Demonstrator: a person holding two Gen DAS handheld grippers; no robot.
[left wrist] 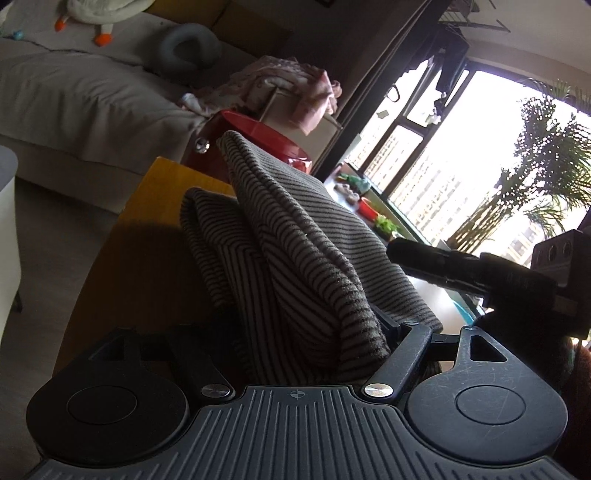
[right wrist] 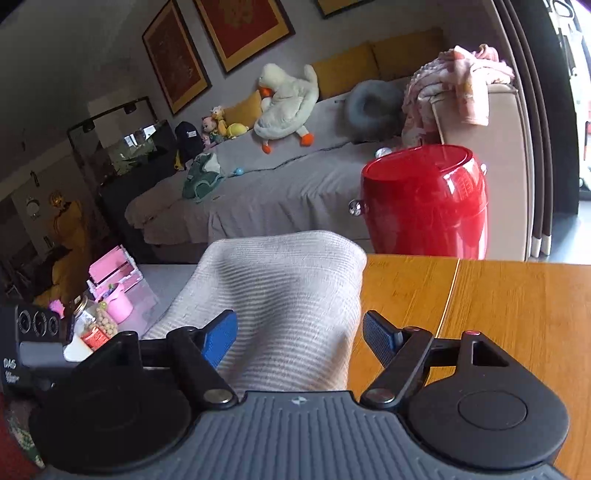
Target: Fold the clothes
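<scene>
Left gripper (left wrist: 310, 332) clamped on striped garment (left wrist: 295, 236); right gripper (right wrist: 299, 336) spread wide around the same cloth.

Item: garment bunched between left fingers, rising toward 12 o'clock over the wooden table (right wrist: 480, 295). Right blue pads (right wrist: 221, 338) stand apart, cloth between them. Beyond, at 1 o'clock in the right view: red bin (right wrist: 424, 203); farther, grey sofa (right wrist: 277, 184) with plush duck (right wrist: 284, 107).

A home living room: a grey sofa (right wrist: 280, 184) with a plush goose (right wrist: 286, 107), framed pictures (right wrist: 240, 29), a window (left wrist: 461, 155).
</scene>
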